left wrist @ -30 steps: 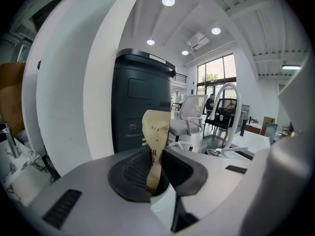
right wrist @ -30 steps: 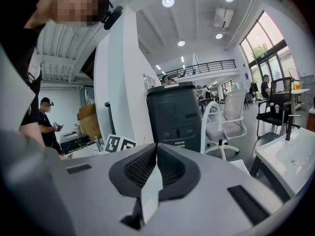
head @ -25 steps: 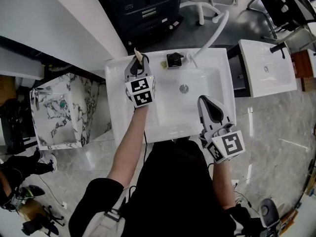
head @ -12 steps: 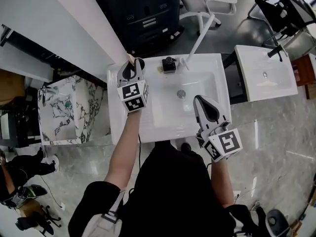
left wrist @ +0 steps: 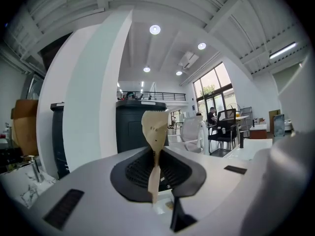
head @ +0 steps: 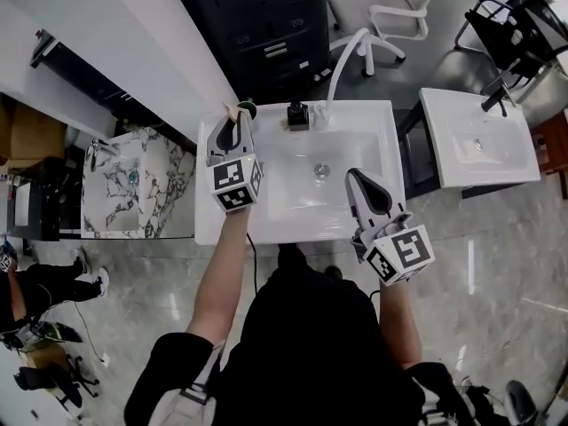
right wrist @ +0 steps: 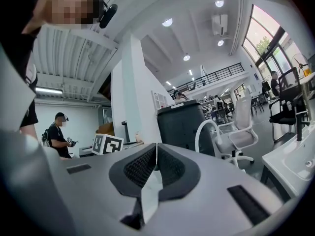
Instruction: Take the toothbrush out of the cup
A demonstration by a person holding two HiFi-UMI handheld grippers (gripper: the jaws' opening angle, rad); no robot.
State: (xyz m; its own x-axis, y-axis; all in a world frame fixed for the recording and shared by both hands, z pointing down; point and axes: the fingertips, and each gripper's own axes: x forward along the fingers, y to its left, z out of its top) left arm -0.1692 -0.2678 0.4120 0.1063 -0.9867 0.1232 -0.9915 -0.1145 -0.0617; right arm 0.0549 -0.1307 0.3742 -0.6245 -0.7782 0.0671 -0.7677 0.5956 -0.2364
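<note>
The left gripper (left wrist: 155, 154) is pinching the toothbrush (left wrist: 154, 127). Its jaws have just been closing further and are now nearly together, with the flat tan handle standing upright between the ribbed pads (left wrist: 138, 168) and its broader end sticking out above them. The brush is looking light, thin and stiff (wood or bamboo, I suppose), so I think little force is needed. A smooth narrow handle can swing in the grip, so it is best to be holding it on the flat faces near the middle, as here.

The right gripper (right wrist: 156, 154) is carrying nothing. Its jaws are lying together, and it is hanging over the front right part of the washbasin (head: 293, 224).

The toothbrush is hanging over the back left corner of this white, glossy basin, just beside the dark cup (head: 248, 106). I cannot tell whether its lower end is already out of the cup. A black tap (head: 296, 114) is sitting at the back rim.

Farther away, a black cabinet (head: 266, 34), a white chair (head: 390, 11) and a second washbasin (head: 475, 140) are standing on the grey stone floor (head: 497, 264).
</note>
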